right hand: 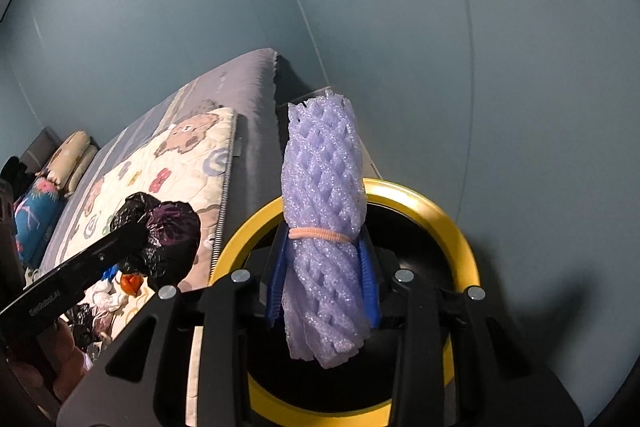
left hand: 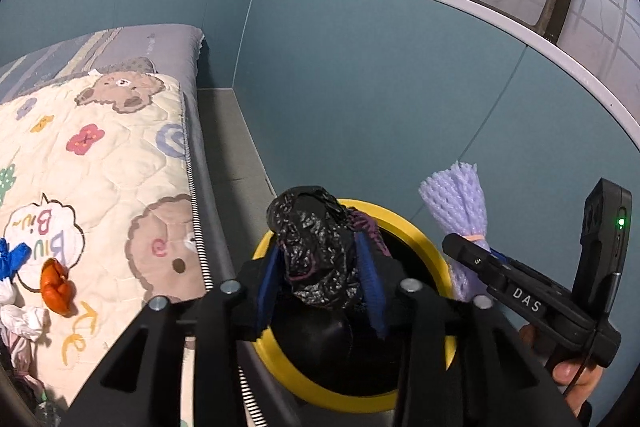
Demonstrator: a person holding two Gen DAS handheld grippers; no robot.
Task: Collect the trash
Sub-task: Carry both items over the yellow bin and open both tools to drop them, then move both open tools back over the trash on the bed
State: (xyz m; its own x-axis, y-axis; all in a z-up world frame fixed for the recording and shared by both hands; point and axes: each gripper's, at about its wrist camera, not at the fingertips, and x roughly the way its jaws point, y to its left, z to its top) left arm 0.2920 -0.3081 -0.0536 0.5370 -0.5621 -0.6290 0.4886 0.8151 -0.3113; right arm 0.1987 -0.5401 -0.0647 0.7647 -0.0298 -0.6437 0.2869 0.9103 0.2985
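Observation:
My left gripper (left hand: pixel 320 279) is shut on a crumpled black plastic bag (left hand: pixel 316 247) and holds it over the yellow-rimmed bin (left hand: pixel 424 231) with its black liner. My right gripper (right hand: pixel 324 283) is shut on a purple foam net roll (right hand: pixel 324 227) tied with a pink band, held upright over the same bin (right hand: pixel 460 239). The right gripper also shows in the left wrist view (left hand: pixel 472 255) with the foam net (left hand: pixel 460 203). The left gripper with the black bag (right hand: pixel 160 239) shows at the left of the right wrist view.
A bed with a cartoon bear quilt (left hand: pixel 100 167) lies left of the bin. More trash lies on it: an orange scrap (left hand: pixel 56 287), white crumpled pieces (left hand: pixel 24 319) and a blue piece (left hand: pixel 12 255). A teal wall (left hand: pixel 360 87) stands behind the bin.

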